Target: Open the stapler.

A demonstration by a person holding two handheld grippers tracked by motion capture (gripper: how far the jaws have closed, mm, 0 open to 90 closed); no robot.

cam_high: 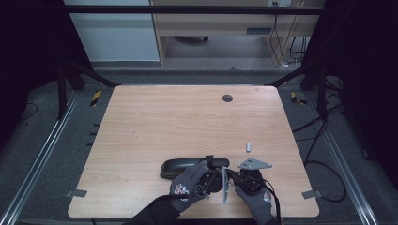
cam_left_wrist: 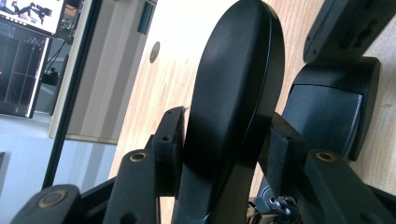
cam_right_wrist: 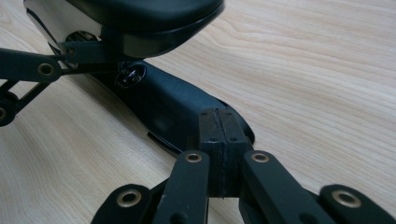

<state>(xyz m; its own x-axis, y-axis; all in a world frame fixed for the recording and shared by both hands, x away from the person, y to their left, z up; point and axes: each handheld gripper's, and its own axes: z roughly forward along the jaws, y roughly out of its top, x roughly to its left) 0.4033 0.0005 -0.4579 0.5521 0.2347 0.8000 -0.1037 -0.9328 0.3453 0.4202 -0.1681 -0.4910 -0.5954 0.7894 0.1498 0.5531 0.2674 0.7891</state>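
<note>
Two gloved hands low at table's near edge, left tongs (cam_left_wrist: 224, 154) pinching black mouse (cam_left_wrist: 233, 93), right tongs (cam_right_wrist: 219, 140) pressed together.

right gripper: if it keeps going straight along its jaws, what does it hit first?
Most likely the black base part lying on the table: the shut right gripper points straight at it and looks almost against it. Whether they already touch is unclear. The left gripper clamps the black oval piece above.
</note>
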